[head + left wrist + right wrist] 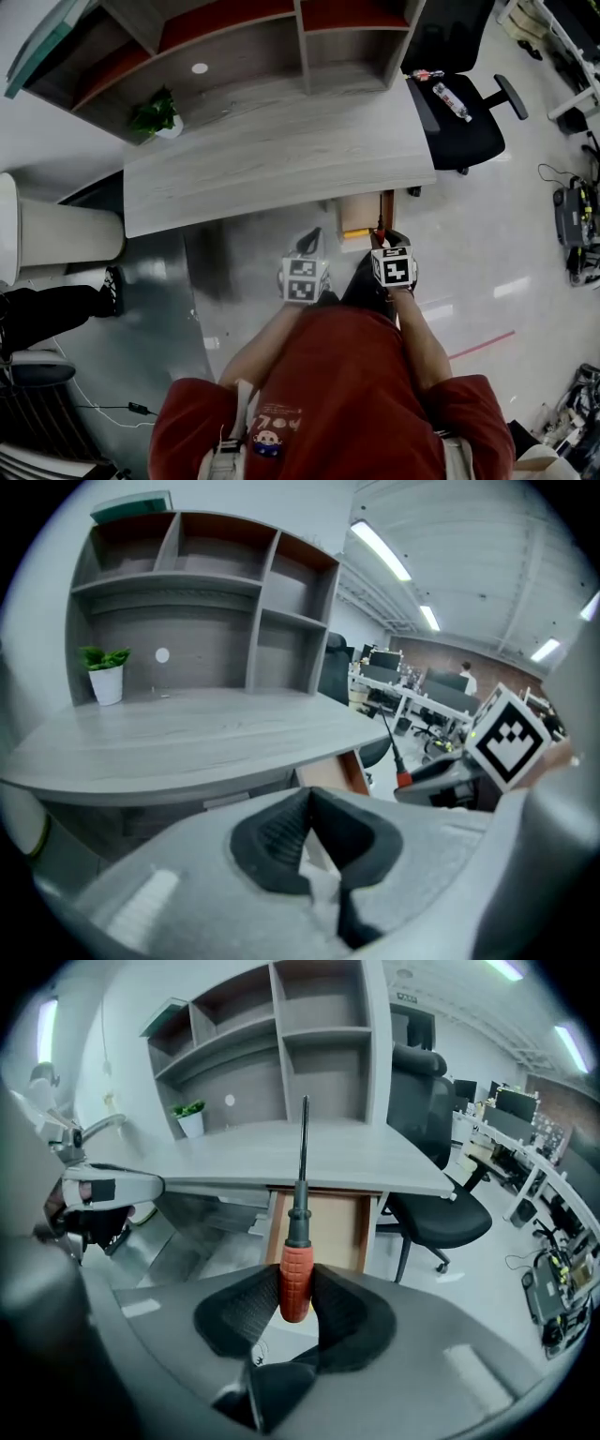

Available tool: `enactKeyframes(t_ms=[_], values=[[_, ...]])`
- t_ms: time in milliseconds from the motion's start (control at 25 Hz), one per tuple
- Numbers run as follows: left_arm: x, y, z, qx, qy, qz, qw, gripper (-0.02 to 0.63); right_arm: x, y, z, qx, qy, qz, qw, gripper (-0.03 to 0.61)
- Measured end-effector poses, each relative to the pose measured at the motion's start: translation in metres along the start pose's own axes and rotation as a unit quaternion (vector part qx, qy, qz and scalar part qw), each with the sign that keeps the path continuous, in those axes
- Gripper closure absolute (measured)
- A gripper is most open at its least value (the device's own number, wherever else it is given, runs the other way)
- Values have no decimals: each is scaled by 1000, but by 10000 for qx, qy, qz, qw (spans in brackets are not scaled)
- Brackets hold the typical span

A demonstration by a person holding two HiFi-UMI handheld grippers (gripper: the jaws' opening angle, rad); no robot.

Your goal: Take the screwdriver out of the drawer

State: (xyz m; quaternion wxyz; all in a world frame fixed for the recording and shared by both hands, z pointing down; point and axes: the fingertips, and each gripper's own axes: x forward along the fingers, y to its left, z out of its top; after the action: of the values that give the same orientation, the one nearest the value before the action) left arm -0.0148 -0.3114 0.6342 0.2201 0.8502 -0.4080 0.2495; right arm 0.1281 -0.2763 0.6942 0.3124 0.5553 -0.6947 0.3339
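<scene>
Right tool (296, 1283): closed narrowly on the screwdriver (298, 1230), both dark pads pressed against the sides of the red handle; handle's butt end sunk between the pads, black collar and thin dark shaft sticking straight out past the tips.
Screwdriver: clear of the drawer (324, 1232), held in the air in front of the worktop's (281, 164) front edge, near its front right corner; shaft aimed toward the shelf unit (309, 1044) at the back edge.
Left tool (308, 797): pads brought together at the tips, nothing gripped between them; raised just beside the right tool, level with it in the head view, facing the front edge.
Drawer: pulled out from under the front edge near the right corner, pale wooden inside showing; contents not clear enough to tell.
Worktop: grey wood grain with a curved front edge; small potted plant (155, 114) at the back left, close to the shelf unit.
Surroundings: black office chair (461, 117) just off the right edge; glossy floor (487, 262) below both tools.
</scene>
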Motion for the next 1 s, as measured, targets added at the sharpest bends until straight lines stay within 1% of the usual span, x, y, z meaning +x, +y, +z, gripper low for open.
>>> enactKeyframes(t_ms=[120,240,360,480,600,760,1000], values=[[-14,5,12,112,-171,39,9998,615,-16,3,10,100,-238,-38,9997,471],[-28,14,25,126,-339,140,9992,615,-31,9,20,152,-423,-63,9990,471],[-39,21,38,129,-495,210,9985,615,-44,11,33,317,-624,-32,9975,471],[-50,24,44,163,-599,291,9976,615,-57,15,43,431,-810,-13,9958,471],[-60,35,52,204,-738,470,9960,615,-65,21,52,445,-991,23,9941,471],[-76,52,57,86,-848,751,9935,615,-75,26,61,455,-1141,92,9924,471],[-87,61,67,78,-1003,844,9913,615,-80,29,75,326,-1263,96,9914,471]])
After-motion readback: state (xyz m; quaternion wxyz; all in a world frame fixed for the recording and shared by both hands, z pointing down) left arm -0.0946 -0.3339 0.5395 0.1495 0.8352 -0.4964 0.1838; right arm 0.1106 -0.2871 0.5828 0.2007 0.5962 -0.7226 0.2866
